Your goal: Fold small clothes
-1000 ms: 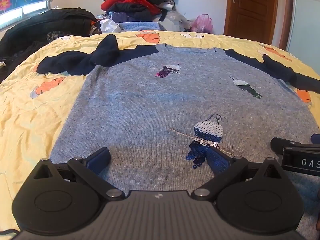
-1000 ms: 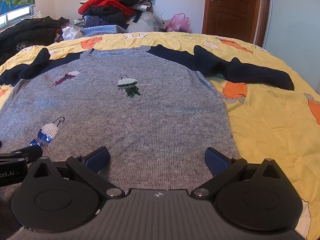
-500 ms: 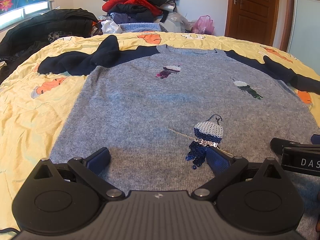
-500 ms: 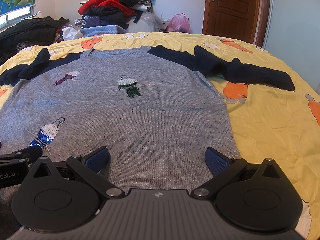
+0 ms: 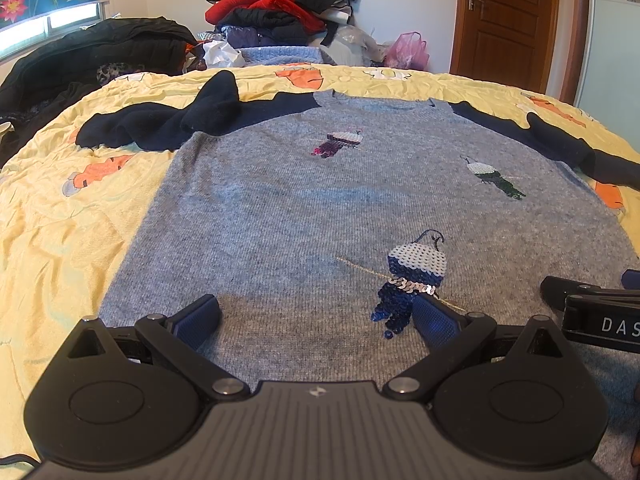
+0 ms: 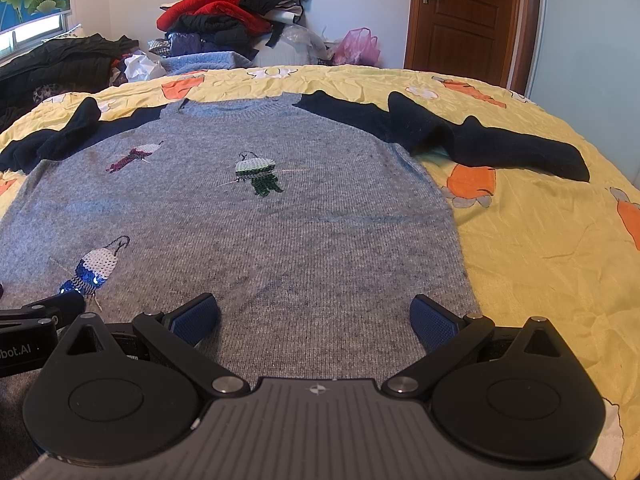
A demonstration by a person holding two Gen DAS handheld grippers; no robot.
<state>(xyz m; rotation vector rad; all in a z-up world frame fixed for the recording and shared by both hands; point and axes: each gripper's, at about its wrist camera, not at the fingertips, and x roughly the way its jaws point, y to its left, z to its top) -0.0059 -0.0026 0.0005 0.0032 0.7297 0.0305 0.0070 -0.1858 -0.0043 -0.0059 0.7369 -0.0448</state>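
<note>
A grey knit sweater (image 5: 304, 208) with navy sleeves and sequin jellyfish lies flat, face up, on the yellow bedspread (image 5: 60, 216); it also shows in the right wrist view (image 6: 280, 232). Its left sleeve (image 5: 168, 124) is bunched, its right sleeve (image 6: 492, 144) stretches out to the side. My left gripper (image 5: 316, 320) is open and empty over the hem at its left half. My right gripper (image 6: 314, 320) is open and empty over the hem at its right half. Each gripper's edge shows in the other's view.
A pile of red, black and blue clothes (image 5: 276, 12) sits beyond the bed's far edge, with dark coats (image 5: 92, 56) at the far left. A pink bag (image 6: 356, 46) and a wooden door (image 6: 464, 16) stand at the back right.
Both grippers have tilted or lifted slightly, so the scene sits a little lower in view. The sweater has not moved, and both jaws stay open.
</note>
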